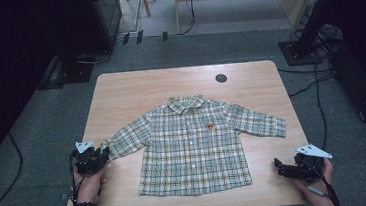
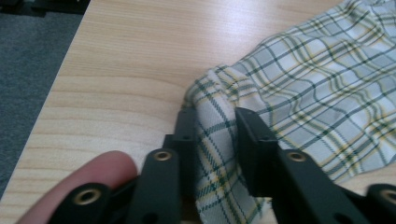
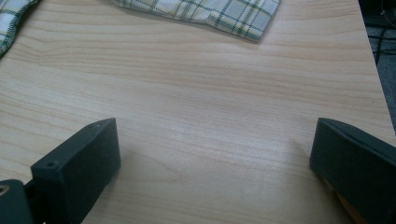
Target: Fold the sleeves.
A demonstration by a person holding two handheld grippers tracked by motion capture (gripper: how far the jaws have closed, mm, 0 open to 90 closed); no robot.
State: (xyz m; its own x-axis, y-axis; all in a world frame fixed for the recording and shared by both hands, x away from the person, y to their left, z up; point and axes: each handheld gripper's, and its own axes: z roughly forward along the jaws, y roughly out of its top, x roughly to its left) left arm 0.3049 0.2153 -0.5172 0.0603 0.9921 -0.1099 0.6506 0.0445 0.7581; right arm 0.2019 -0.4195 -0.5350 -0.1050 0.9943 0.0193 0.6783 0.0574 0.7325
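A small plaid shirt (image 1: 192,145) lies flat, front up, on the wooden table (image 1: 119,91), with both sleeves spread outward. My left gripper (image 1: 100,155) is at the end of the shirt's left sleeve. In the left gripper view its black jaws pinch the bunched cuff (image 2: 212,135) between them, and the left gripper (image 2: 212,140) is shut on it. My right gripper (image 1: 278,167) rests near the table's front right corner, apart from the shirt. Its jaws stand wide over bare wood, so the right gripper (image 3: 210,154) is open. The right sleeve's cuff (image 3: 243,18) lies ahead of it.
A dark round hole (image 1: 221,78) sits near the table's far edge. Grey carpet surrounds the table, with cables (image 1: 315,86) on the right and dark stands (image 1: 75,67) at the back left. A fingertip (image 2: 88,182) shows beside the left jaws.
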